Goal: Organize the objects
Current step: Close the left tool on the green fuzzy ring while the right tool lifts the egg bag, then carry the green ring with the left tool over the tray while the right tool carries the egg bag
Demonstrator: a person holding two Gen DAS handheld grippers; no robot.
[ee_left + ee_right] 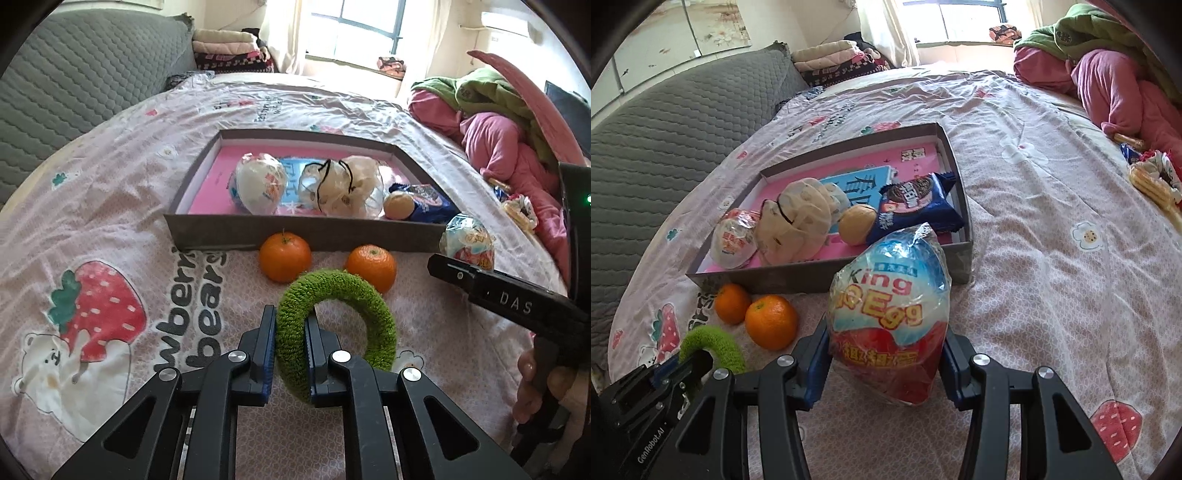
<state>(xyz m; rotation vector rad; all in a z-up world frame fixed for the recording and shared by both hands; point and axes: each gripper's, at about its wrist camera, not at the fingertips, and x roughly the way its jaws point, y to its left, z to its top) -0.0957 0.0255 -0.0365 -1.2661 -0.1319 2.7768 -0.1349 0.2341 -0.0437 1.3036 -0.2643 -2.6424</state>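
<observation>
Green terry cloth fills the left gripper (290, 354): its two blue-padded fingers are clamped on one side of a fuzzy green ring (334, 325), one finger outside the loop and one through it. The ring sits low over the pink strawberry-print bedsheet (110, 229), just in front of two oranges (285, 257) that lie side by side against the near wall of a shallow grey box (207, 230).

The right gripper (884, 365) is closed on a large plastic-wrapped toy egg (892, 317) printed "King Egg", blue on top and red below, held upright between the fingers just in front of the box's near right corner. In the left wrist view the egg (467, 242) shows beyond the right gripper's black body.

Inside the box, on its pink lining, lie a smaller wrapped egg (735, 243), a cream drawstring pouch (794, 229), a round tan bun-like item (857, 224) and a blue Oreo packet (916, 206). A pile of pink and green clothes (1108, 74) lies at the bed's far right.
</observation>
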